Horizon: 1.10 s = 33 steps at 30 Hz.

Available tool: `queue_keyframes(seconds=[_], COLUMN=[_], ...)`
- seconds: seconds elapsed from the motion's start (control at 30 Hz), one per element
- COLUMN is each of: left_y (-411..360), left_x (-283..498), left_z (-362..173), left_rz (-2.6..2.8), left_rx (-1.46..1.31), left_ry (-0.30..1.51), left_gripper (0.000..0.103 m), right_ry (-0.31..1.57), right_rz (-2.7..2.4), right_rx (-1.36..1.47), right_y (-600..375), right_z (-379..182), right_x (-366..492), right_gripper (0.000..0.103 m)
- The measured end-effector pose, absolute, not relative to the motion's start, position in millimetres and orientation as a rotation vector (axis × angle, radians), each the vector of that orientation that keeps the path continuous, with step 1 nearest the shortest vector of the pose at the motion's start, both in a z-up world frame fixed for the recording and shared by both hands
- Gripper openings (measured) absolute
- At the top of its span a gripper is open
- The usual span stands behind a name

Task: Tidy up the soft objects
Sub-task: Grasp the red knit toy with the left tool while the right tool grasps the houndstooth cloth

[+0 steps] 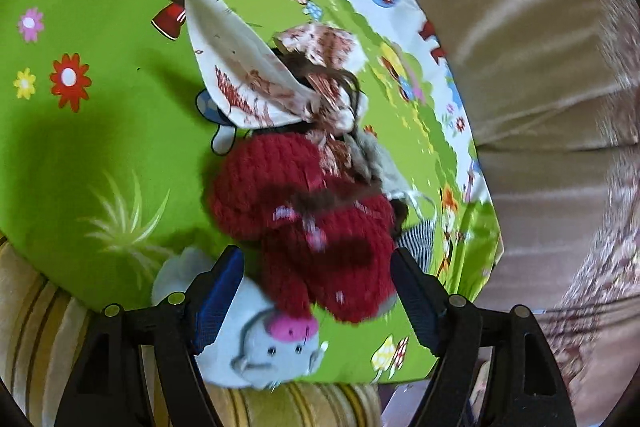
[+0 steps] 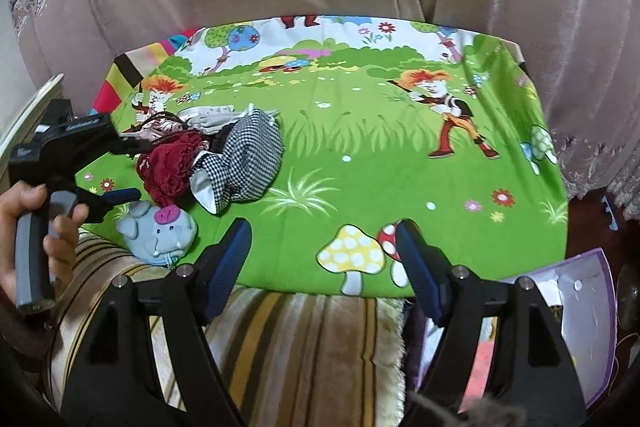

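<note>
Wide left gripper (image 1: pixel 316 291) straddles the red knit (image 1: pixel 304 211) beside the mouse toy (image 1: pixel 276 347), probably to lift it from the heap; right gripper (image 2: pixel 324 255) hangs wide, empty, over the cloth (image 2: pixel 360 163).

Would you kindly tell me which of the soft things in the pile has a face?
The grey elephant toy nearest the striped cushion; it alone has eyes and a pink patch, unlike the red knit and checked cloth.
</note>
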<state>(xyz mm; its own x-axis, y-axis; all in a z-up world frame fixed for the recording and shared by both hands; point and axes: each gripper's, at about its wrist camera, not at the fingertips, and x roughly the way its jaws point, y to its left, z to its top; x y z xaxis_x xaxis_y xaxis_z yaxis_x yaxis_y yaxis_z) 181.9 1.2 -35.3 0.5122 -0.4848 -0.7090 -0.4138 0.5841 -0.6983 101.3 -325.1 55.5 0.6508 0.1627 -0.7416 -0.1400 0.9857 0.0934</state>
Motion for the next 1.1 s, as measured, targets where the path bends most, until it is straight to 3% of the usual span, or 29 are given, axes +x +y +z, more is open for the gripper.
queue_keyframes(seconds=[0.33,0.63,0.73,1.1], left_y=[-2.6,-0.8,-0.4,-2.9], left_x=[205.6,202.3,195.7,179.8], left_z=[-54.8,-61.0,-59.1,-45.9], left_rz=[-0.056,-0.105,-0.132,-0.163], left_rx=[-1.041,-0.996,-0.991,-0.884], left_ry=[1.117,1.097,1.080,1.020], left_gripper=[0.079,0.043,0.038,0.037], right_ry=[0.886,0.942,0.977,1.071], right_rz=[0.212,0.235,0.232,0.248], right_rx=[0.060,0.088,0.102,0.258], right_y=[-291.1,-255.5,-247.8,-246.8], right_z=[39.5,20.8,9.5,-26.6], right_x=[139.8,184.2,198.4,237.1], right_gripper=[0.077,0.077,0.077,0.077])
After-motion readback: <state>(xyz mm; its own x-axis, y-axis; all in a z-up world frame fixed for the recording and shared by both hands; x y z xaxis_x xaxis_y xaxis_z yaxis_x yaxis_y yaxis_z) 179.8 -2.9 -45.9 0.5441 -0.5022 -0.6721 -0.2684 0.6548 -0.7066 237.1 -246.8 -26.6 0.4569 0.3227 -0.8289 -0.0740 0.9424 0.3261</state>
